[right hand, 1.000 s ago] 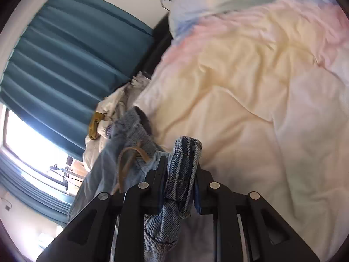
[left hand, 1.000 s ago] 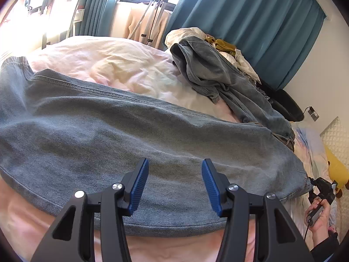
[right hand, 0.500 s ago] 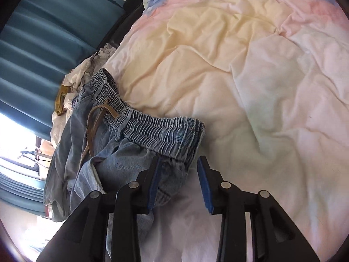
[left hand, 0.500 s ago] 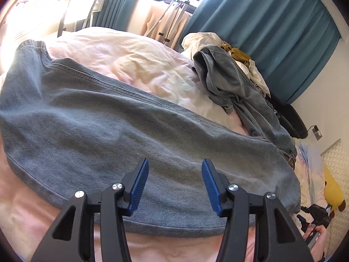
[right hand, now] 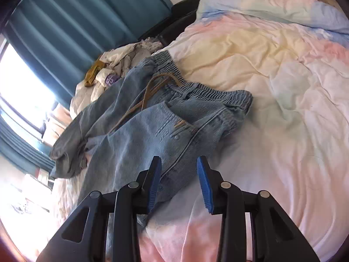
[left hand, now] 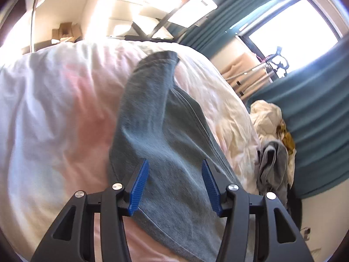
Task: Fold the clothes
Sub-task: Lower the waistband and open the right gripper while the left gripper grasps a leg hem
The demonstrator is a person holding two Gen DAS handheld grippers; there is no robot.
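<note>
Light blue jeans [right hand: 152,131] lie spread on the pastel bed [right hand: 283,109]. The left gripper [left hand: 174,185] and right gripper [right hand: 178,183] hover above them, jaws apart, gripping nothing.

Strong daylight came through the window [left hand: 292,28] and burned the top of the left view white. The jeans [left hand: 165,144] looked smeared by motion blur. Both views bent at the edges, with dark corners.
</note>
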